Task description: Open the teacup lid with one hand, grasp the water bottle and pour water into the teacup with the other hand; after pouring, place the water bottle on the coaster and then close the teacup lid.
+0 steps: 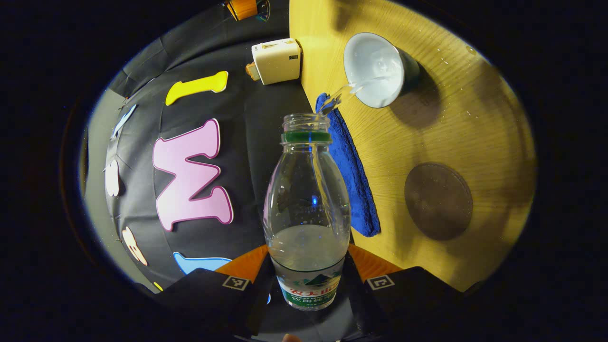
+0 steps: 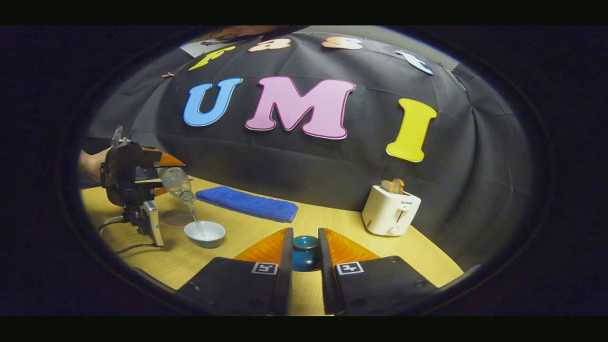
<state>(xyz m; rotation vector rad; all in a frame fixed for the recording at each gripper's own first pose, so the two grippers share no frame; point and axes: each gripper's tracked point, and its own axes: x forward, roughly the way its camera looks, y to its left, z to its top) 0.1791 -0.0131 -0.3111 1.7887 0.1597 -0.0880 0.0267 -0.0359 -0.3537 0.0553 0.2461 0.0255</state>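
Note:
My left gripper (image 1: 308, 280) is shut on a clear water bottle (image 1: 306, 204) with a green neck ring, tipped mouth-first toward the teacup (image 1: 377, 69). A thin stream of water runs from the bottle's mouth into the pale bowl of the cup. In the right gripper view the same bottle (image 2: 176, 183) slants down over the teacup (image 2: 204, 233), held by the left gripper (image 2: 135, 180) and a hand. My right gripper (image 2: 305, 254) is shut on the dark blue teacup lid (image 2: 304, 253), held above the table. A round brown coaster (image 1: 438, 201) lies near the cup.
A blue folded cloth (image 2: 247, 203) lies along the back of the wooden table (image 2: 332, 223). A white toaster (image 2: 390, 209) with toast in it stands at the right. A cable trails on the table below the left gripper.

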